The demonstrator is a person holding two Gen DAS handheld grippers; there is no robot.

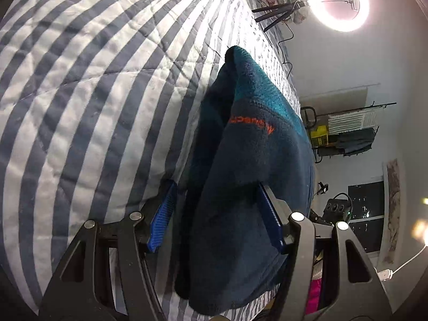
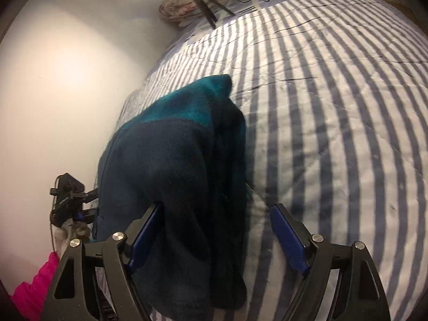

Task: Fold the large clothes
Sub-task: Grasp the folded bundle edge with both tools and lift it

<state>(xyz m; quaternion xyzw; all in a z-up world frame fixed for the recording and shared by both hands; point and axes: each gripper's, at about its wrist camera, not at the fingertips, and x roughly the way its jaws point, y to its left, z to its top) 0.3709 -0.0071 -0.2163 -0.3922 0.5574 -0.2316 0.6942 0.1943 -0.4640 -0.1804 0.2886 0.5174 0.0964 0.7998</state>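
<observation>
A dark navy and teal fleece (image 1: 254, 144) with orange lettering lies folded in a long heap near the edge of a blue-and-white striped quilt (image 1: 93, 93). My left gripper (image 1: 216, 187) is open and straddles one end of it. Its right pad (image 1: 270, 214) rests against the cloth and its left pad (image 1: 163, 214) stands clear. From the other side, the fleece (image 2: 171, 155) runs between the jaws of my right gripper (image 2: 216, 206), which is open. That gripper's left pad (image 2: 145, 232) is at the fabric. Its right pad (image 2: 287, 238) hangs apart over the quilt (image 2: 334, 107).
A lit ring light (image 1: 337, 1) on a black tripod (image 1: 275, 13) stands at the head of the bed by floral pillows (image 2: 182, 8). A clothes rack (image 1: 347, 131) and a dark window (image 1: 366, 214) lie beyond the bed's edge. Pink cloth (image 2: 34, 286) lies by the white wall (image 2: 53, 80).
</observation>
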